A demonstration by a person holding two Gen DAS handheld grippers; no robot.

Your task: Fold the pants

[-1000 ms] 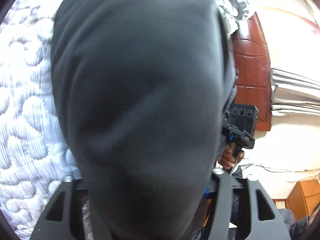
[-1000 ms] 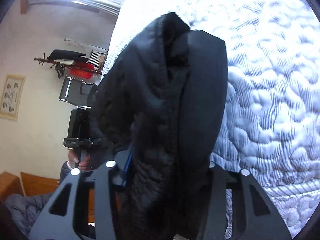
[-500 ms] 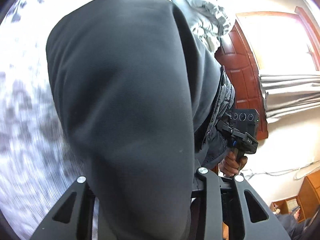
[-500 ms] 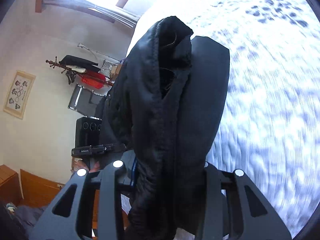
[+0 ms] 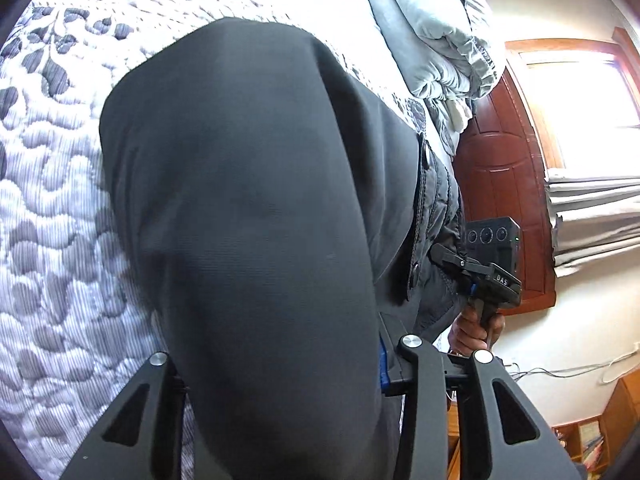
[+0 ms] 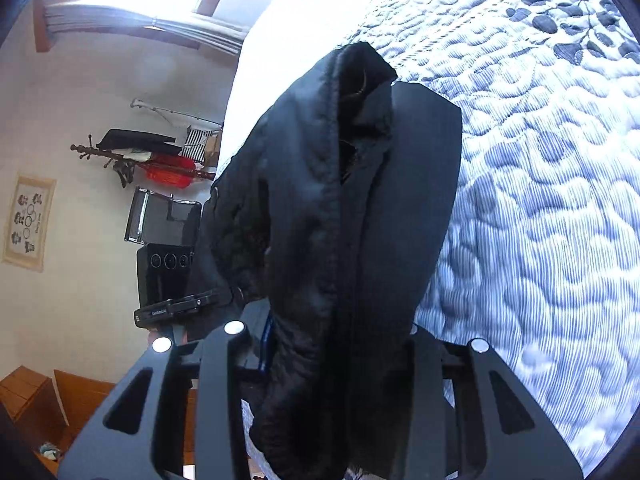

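Note:
Dark grey pants [image 5: 260, 200] hang bunched over my left gripper [image 5: 280, 360] and hide its fingertips; its jaws are opening slightly with the cloth still pinched between them. In the right wrist view the pants [image 6: 340, 220] show their fuzzy lining and waistband, draped upright in my right gripper [image 6: 324, 332], which is shut on them. Both grippers hold the garment above the quilted bed [image 5: 48, 200]. The right gripper [image 5: 480, 272] and the hand on it [image 5: 476, 328] show at the pants' right edge. The left gripper [image 6: 168, 304] shows at the left.
The white and grey quilt [image 6: 540, 200] stretches ahead of both grippers. A folded pale duvet [image 5: 432, 32] lies at the bed's far end. A brown door [image 5: 500, 180] and curtain stand to the right; a coat rack [image 6: 140, 156] and wooden furniture [image 6: 36, 396] are off the bed's side.
Both grippers have carried the pants across the bed; the quilt has slid past and more of it shows. The pants hang lower in the left wrist view, uncovering the duvet.

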